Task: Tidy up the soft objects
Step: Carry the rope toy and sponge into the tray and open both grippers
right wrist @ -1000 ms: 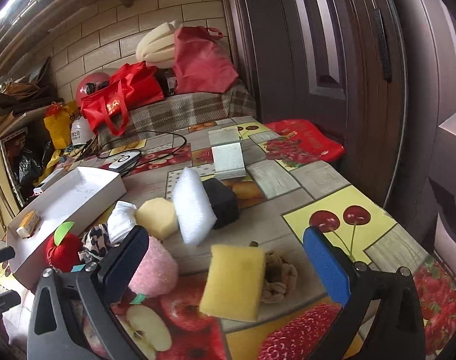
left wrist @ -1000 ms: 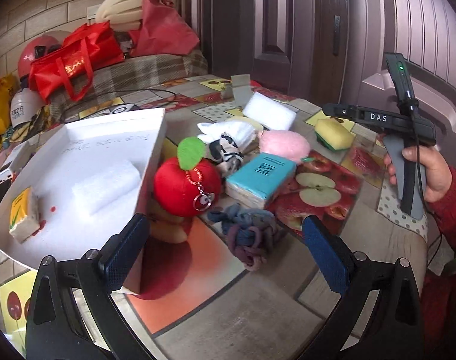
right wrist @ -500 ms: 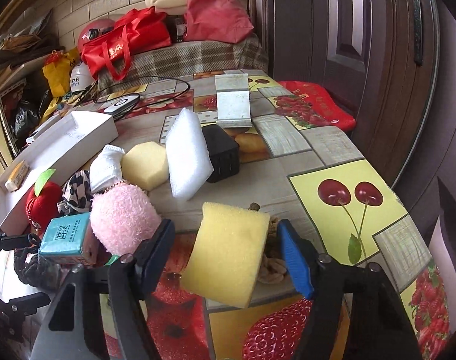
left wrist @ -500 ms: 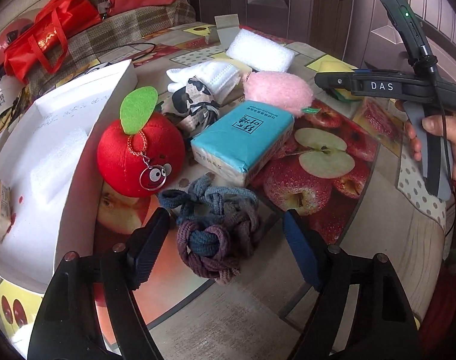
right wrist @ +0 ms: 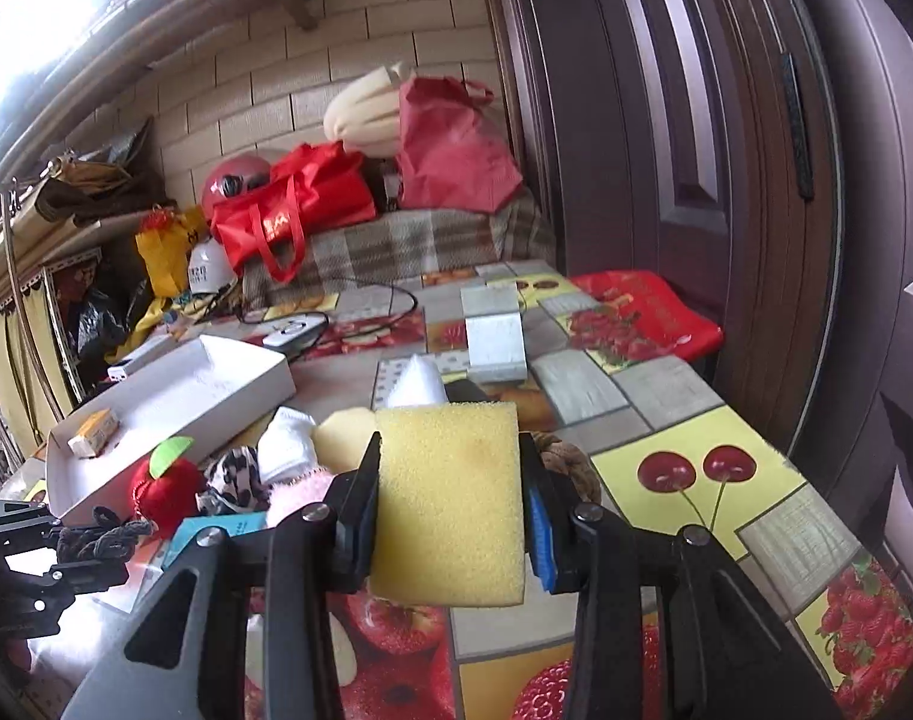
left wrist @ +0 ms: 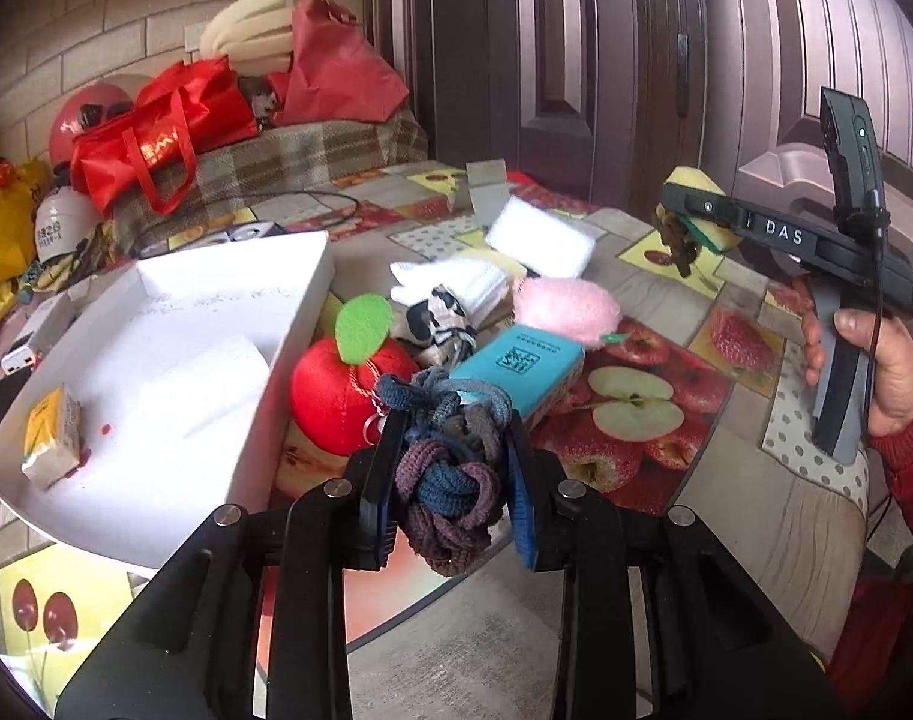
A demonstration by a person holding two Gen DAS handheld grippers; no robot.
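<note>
Nearest, the left gripper (left wrist: 453, 474) clamps a knotted bundle of blue and purple hair ties (left wrist: 450, 468), lifted above the fruit-print table (left wrist: 786, 510). The right gripper (right wrist: 450, 495) squeezes a yellow sponge (right wrist: 450, 498) between its pads. Just beyond lie a red plush apple (left wrist: 342, 402), a teal tissue pack (left wrist: 522, 369) and a pink fluffy ball (left wrist: 567, 306). The white tray (left wrist: 156, 372) sits to the left.

occluded: black block (right wrist: 465, 391) behind yellow sponge (right wrist: 450, 498) | unclear: brown thing (right wrist: 567, 462), perhaps rope
</note>
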